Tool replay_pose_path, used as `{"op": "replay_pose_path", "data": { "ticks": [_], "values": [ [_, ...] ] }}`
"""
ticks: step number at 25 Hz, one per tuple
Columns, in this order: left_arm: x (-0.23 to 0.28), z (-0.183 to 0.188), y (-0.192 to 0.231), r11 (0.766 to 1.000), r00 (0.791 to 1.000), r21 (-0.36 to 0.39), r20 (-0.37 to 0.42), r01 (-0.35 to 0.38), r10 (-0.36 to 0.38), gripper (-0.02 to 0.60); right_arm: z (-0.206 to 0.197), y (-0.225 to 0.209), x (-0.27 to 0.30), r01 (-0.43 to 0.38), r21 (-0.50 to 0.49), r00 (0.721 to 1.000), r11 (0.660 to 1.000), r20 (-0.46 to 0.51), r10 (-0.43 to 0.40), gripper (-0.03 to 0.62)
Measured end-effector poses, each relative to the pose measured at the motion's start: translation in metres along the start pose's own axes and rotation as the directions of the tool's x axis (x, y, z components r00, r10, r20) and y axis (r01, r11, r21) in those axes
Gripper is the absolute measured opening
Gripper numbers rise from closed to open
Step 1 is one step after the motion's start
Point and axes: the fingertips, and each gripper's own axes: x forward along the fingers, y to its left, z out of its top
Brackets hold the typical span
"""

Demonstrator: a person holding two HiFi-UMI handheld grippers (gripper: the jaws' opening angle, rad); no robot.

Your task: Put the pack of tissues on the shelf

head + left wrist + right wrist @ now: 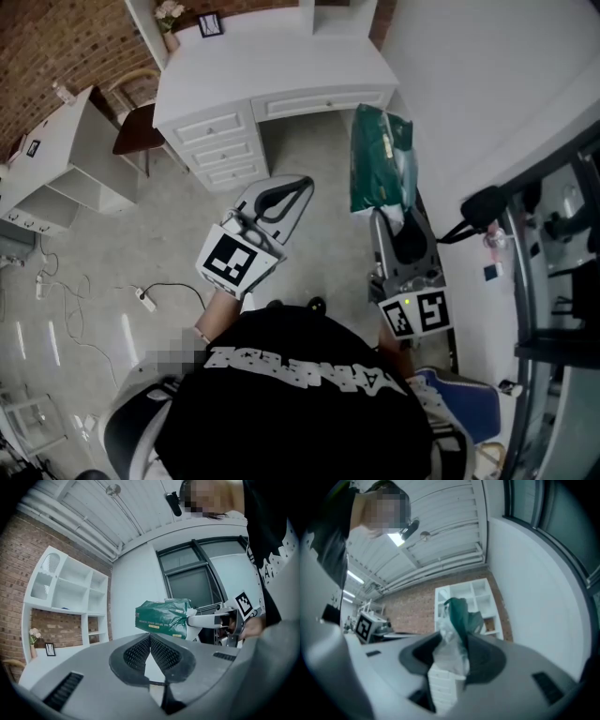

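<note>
Right fingers (pixel 487 662) clamp the pack's (pixel 380 159) end so I can poke it ahead onto the shelf (pixel 482 596); left fingers (pixel 136 653) together, idle.

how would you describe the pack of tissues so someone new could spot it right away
Find the white desk with drawers at the top of the head view, then look just right of it. There the right gripper holds the pack of tissues by one end: a dark green plastic pack, the only green thing around.

left gripper (pixel 150 638) closed, tissue pack (pixel 161 618) beyond
</note>
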Motion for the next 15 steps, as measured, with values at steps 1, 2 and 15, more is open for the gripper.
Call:
{"op": "replay_pose_path", "data": {
  "ticks": [1,2,15],
  "values": [
    [0.002,0.0,0.0,1.0,1.0,0.004,-0.001,-0.002,0.002,0.035,0.001,-0.002,0.001,-0.001,-0.002,1.0,1.0,0.003,0.001,0.178],
    [0.004,0.001,0.001,1.0,1.0,0.009,-0.001,-0.003,0.003,0.035,0.002,-0.005,0.001,-0.001,-0.003,1.0,1.0,0.006,0.001,0.178],
    [0.041,0.001,-0.015,1.0,1.0,0.008,-0.002,-0.015,0.015,0.035,0.011,-0.044,-0.007,-0.014,0.003,1.0,1.0,0.025,0.014,0.178]
  ]
}}
